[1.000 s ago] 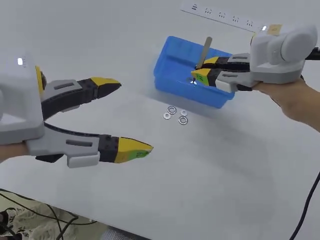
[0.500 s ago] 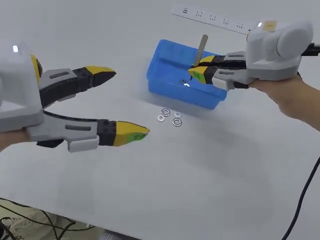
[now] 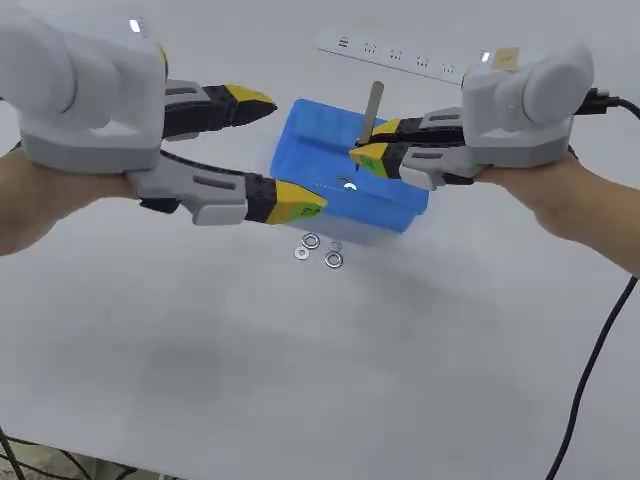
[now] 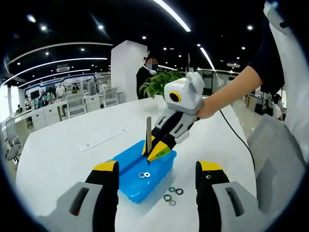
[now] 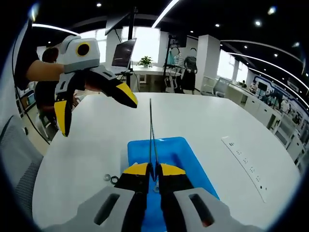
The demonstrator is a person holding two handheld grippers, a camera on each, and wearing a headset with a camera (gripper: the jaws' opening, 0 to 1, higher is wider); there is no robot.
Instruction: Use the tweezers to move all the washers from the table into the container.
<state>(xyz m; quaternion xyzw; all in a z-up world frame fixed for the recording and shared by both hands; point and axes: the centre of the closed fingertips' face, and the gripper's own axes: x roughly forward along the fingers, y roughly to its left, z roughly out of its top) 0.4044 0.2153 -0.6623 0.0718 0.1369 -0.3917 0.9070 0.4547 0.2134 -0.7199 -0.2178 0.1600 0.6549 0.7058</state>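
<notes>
— What is hard to make out?
— The points of the tweezers [image 3: 374,100]. The right gripper [image 3: 366,150] has its jaws pressed together on them partway along. In the head view the handle end sticks up toward twelve o'clock and the points reach down inside the blue container [image 3: 310,135]. Something glints at the points, but I cannot tell whether a washer is pinched there.
— Where are the washers?
— The loose washers [image 3: 318,250] lie in a small cluster on the table [image 3: 300,380], at six o'clock of the container and just beside its near wall. There are three, maybe four; one is too faint to count. In the left gripper view, two washers [image 4: 144,175] rest on the container's floor.
— And the other gripper?
— The left gripper [image 3: 290,153] has its jaws spread wide with nothing between them. It hovers over the table at nine o'clock of the container. The frame edges cut off both of the person's forearms.
— What about the surface and the room?
— The table is plain matte white. A white power strip [image 3: 400,55] lies beyond the container at twelve o'clock, and a black cable [image 3: 590,365] trails off the table toward five o'clock. The gripper views show an open office with strip lights on a dark ceiling, desks and chairs. There is also a potted plant [image 4: 157,84] and a standing person [image 4: 145,72], too small for detail.
</notes>
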